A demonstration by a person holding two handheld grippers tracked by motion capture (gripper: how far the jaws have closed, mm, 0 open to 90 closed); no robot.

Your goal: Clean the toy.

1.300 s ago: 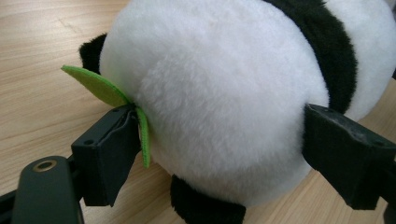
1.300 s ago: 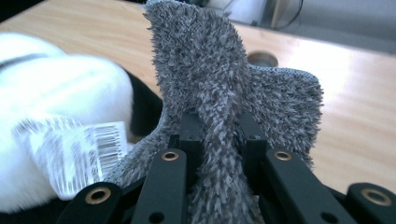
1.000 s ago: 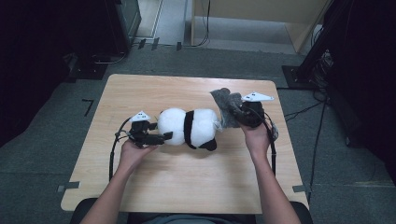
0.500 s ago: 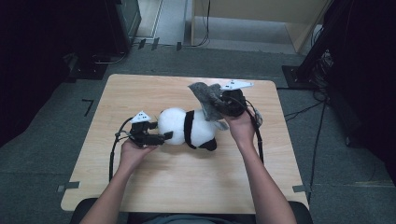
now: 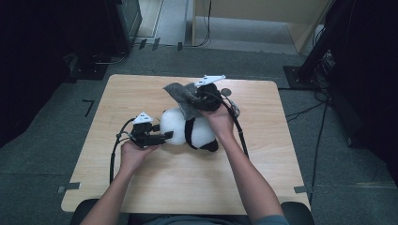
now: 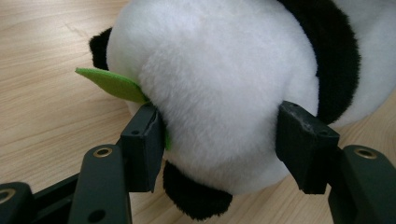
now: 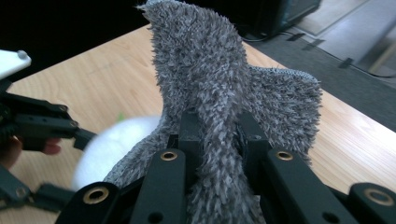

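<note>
A black-and-white panda plush (image 5: 195, 131) lies at the middle of the wooden table (image 5: 141, 89). My left gripper (image 5: 164, 136) comes at it from the left. Its jaws have just been closing, and both pads now press into the white fur (image 6: 219, 93) beside a green felt leaf (image 6: 109, 84). My right gripper (image 5: 199, 101) hangs just above and behind the panda, shut on a shaggy grey cloth (image 5: 180, 96). The cloth (image 7: 205, 74) stands up in a fold from between the jaws. The panda's white fur (image 7: 116, 140) lies below it.
Cables trail from both grippers across the table. Bare wood lies in front of the panda and along the right side (image 5: 272, 140). Dark equipment (image 5: 122, 23) and a stand (image 5: 324, 51) sit on the floor beyond the table's far edge.
My right gripper has carried the grey cloth leftward from beside the panda to above it. The left hand has stayed put, and its jaws have narrowed onto the plush.
</note>
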